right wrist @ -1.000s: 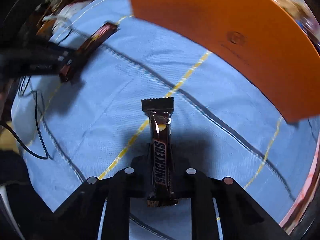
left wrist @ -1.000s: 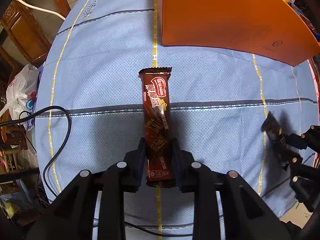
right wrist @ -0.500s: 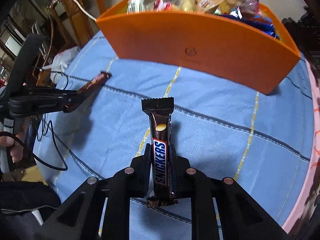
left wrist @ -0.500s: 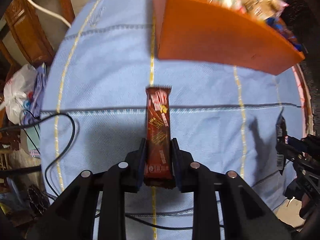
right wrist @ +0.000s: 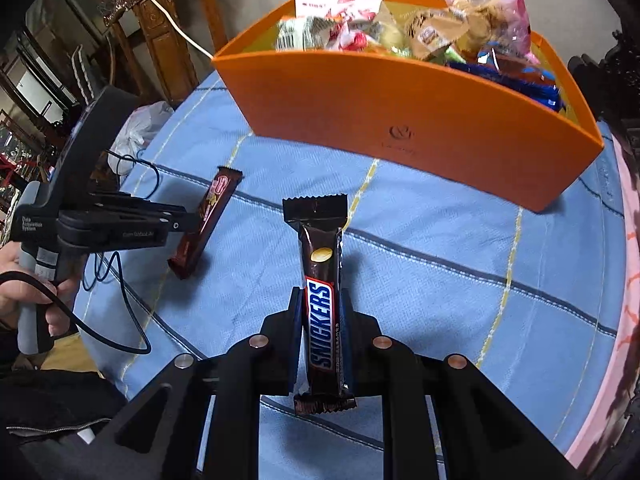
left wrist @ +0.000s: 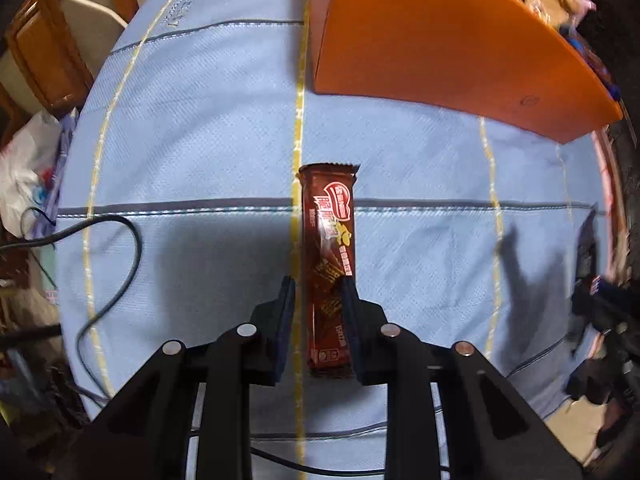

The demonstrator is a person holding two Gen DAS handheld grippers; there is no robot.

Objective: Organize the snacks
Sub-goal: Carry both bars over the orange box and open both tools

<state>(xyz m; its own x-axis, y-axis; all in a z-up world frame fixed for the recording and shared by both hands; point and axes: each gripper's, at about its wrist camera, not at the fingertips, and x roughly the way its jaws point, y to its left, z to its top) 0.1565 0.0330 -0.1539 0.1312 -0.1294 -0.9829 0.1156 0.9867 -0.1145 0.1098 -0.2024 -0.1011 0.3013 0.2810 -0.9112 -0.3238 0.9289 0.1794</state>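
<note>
My left gripper (left wrist: 318,292) is shut on a brown wafer bar (left wrist: 330,260) with a red logo and holds it clear of the blue tablecloth (left wrist: 200,140). From the right wrist view, the left gripper (right wrist: 188,220) holds the wafer bar (right wrist: 208,216) tilted at the left. My right gripper (right wrist: 322,300) is shut on a Snickers bar (right wrist: 322,312), which points towards the orange box (right wrist: 400,120). That box holds several wrapped snacks (right wrist: 400,28). The orange box (left wrist: 420,40) fills the upper right of the left wrist view, where the right gripper (left wrist: 592,280) is blurred at the right edge.
A black cable (left wrist: 132,248) loops over the cloth's left side. Off the table's left lie a white plastic bag (left wrist: 24,168) and wooden furniture (right wrist: 168,28). A pink table rim (right wrist: 624,300) runs along the right. A person's hand (right wrist: 24,292) grips the left handle.
The right gripper has risen and tipped up with the Snickers bar, so the box's contents have come into view. The left gripper keeps its bar; the box now looks nearer in its view.
</note>
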